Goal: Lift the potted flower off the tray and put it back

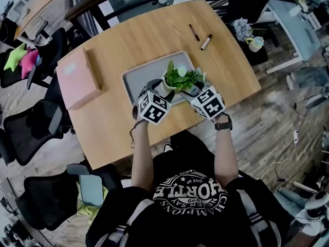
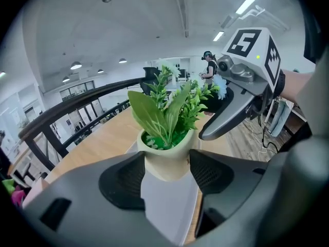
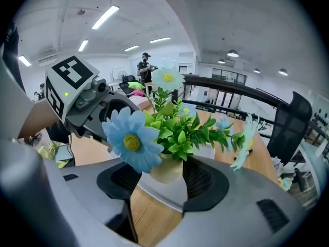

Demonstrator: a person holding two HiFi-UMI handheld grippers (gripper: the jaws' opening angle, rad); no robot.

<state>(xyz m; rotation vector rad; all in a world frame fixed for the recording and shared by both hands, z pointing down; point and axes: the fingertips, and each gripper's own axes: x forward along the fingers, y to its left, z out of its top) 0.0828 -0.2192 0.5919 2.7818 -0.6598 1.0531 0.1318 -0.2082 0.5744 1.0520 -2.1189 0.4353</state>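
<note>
L gripper [image 2: 167, 170] and R gripper [image 3: 164, 178] — 2 tools, both clamped on the 1 potted flower [image 1: 178, 79], pads pressing its cream pot from opp. sides. Pot is over the right part of the 1 grey tray [image 1: 138, 79]; contact w/ tray unclear. Also on the table [image 1: 149, 35] — 2 pens [image 1: 195, 33], 1 pink box [image 1: 78, 79].

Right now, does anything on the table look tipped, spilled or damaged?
Nothing stands out. The potted flower is upright over the tray, gripped between the left gripper and right gripper. The tray looks clean.
</note>
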